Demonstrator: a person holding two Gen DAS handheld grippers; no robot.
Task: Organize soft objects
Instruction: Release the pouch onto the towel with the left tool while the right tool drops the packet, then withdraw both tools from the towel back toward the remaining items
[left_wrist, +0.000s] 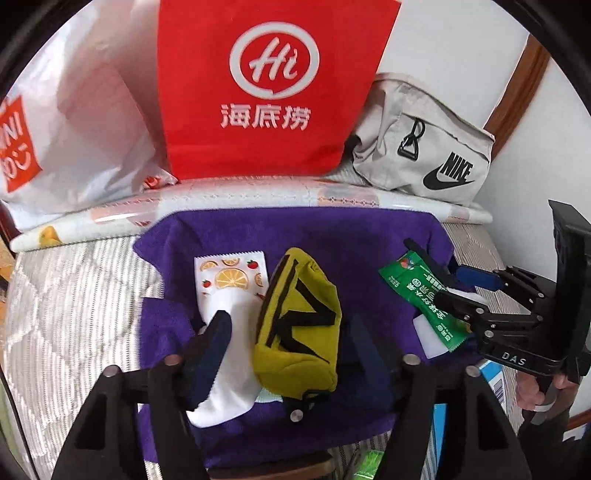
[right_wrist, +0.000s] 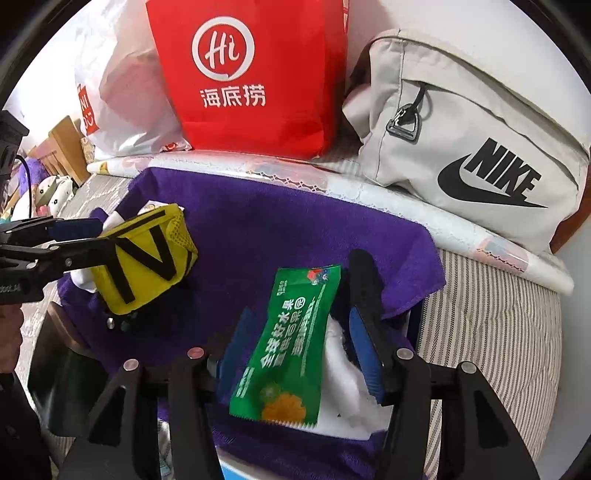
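- Surface: a striped quilted bed cover (left_wrist: 74, 295), white wall behind. No earlier view to compare.
- Against the wall stand a red tote bag (left_wrist: 273, 92) with a white "Hi" logo, a white plastic shopping bag (left_wrist: 74, 122) to its left, and a grey Nike waist bag (right_wrist: 480, 147) to its right.
- A rolled patterned sheet (left_wrist: 240, 199) lies across in front of those bags.
- A purple towel (right_wrist: 277, 229) is spread on the bed and carries the soft items.
- Yellow pouch (left_wrist: 299, 325) with black straps lies on the towel, partly over a white fruit-print packet (left_wrist: 229, 280).
- Left claw (left_wrist: 291, 347): fingers apart, one on each side of the yellow pouch. The left finger rests over the white packet; the pads do not visibly press the pouch.
- Green snack packet (right_wrist: 291, 343) lies on the towel's right part, overlapping a white foam block (right_wrist: 343, 391).
- Right claw (right_wrist: 299, 339): fingers apart, straddling the green packet. The blue right pad sits just beside the packet's edge; a grip is not evident.
- A hand (left_wrist: 535, 387) holds the right claw's handle at the frame edge.
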